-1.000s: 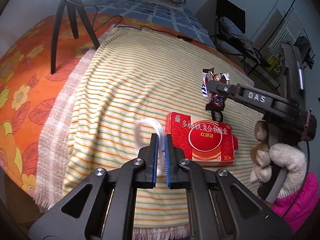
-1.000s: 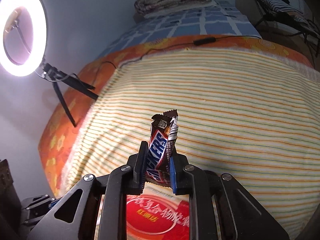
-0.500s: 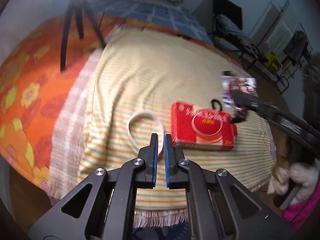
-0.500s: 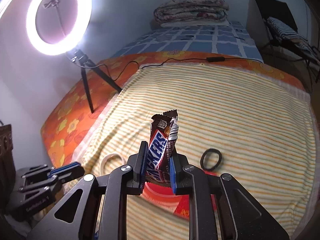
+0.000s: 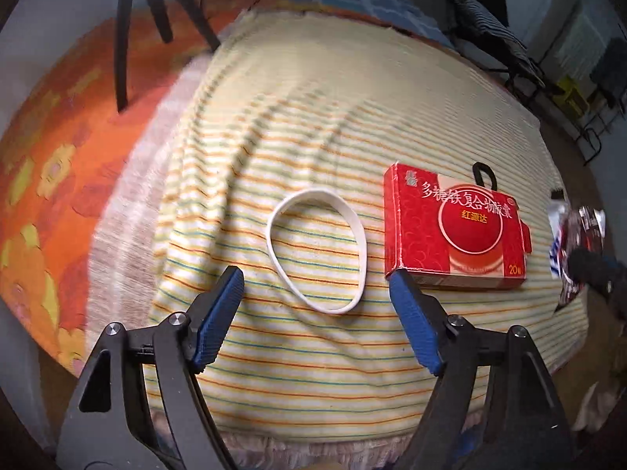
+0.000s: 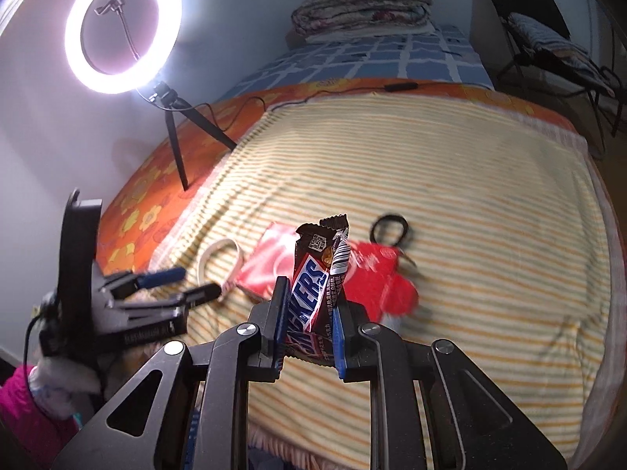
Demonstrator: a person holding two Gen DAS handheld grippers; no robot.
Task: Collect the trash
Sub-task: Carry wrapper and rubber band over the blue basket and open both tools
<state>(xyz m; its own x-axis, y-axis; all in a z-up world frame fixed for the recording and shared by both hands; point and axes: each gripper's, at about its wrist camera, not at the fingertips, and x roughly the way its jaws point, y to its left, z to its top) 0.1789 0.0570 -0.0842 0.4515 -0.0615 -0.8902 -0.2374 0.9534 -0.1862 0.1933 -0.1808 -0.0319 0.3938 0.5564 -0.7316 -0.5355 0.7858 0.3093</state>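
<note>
My left gripper (image 5: 313,278) hovers just above the striped blanket, its jaws opening wide. The white ring (image 5: 274,250) lies flat between the blue pads (image 5: 219,309), which do not touch it. To its right lies a red medicine box (image 5: 450,231), with a black hair tie (image 5: 484,174) behind it. My right gripper (image 6: 309,297) is shut on a brown Snickers wrapper (image 6: 309,258) and holds it upright in the air over the near side of the bed. From the right wrist view the red box (image 6: 372,270), white ring (image 6: 207,254), hair tie (image 6: 390,229) and left gripper (image 6: 188,284) show below.
A striped blanket (image 5: 313,117) covers an orange flowered sheet (image 5: 51,164). A lit ring light (image 6: 123,35) on a tripod stands at the bed's left side. A folded quilt (image 6: 360,4) lies at the far end, with a chair (image 6: 548,39) at the right. A gloved hand (image 6: 62,372) holds the left gripper.
The left jaws, shut before, have spread wide, and the gripper has sunk toward the white ring. The right gripper has carried the wrapper back from over the red box.
</note>
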